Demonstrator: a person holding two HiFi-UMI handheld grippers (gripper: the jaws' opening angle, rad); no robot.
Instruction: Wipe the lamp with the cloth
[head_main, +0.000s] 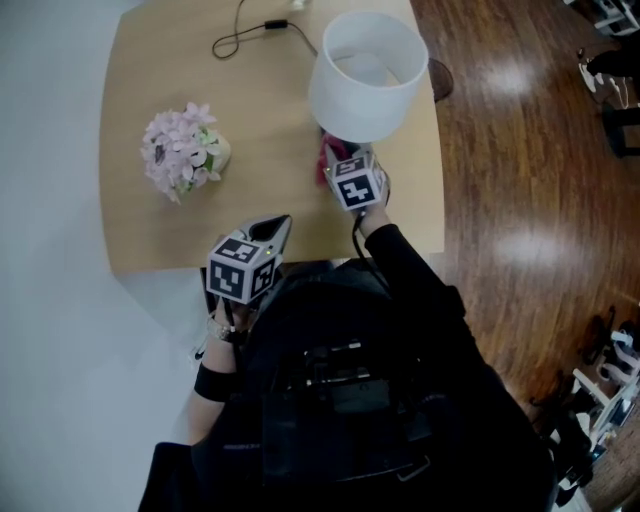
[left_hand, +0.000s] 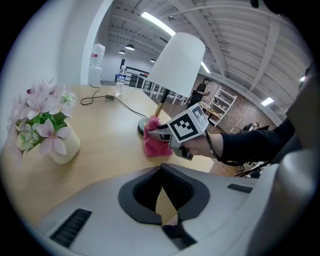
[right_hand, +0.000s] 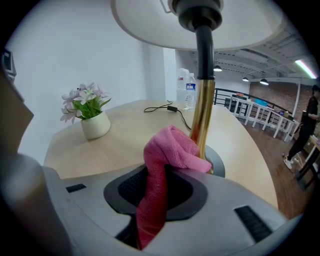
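The lamp has a white shade (head_main: 368, 75) on a brass stem (right_hand: 204, 110) and a round dark base (right_hand: 218, 162), and stands at the table's far right. My right gripper (head_main: 334, 160) is shut on a pink cloth (right_hand: 167, 150), which bunches up against the stem just above the base. From the left gripper view the cloth (left_hand: 154, 141) hangs from the right gripper (left_hand: 156, 131) beside the base. My left gripper (head_main: 274, 230) hovers over the table's near edge, well short of the lamp. It is shut with nothing held.
A white pot of pale pink flowers (head_main: 185, 150) stands on the left of the wooden table (head_main: 140, 230). The lamp's black cable (head_main: 250, 35) runs along the far edge. Wooden floor (head_main: 520, 150) lies right of the table.
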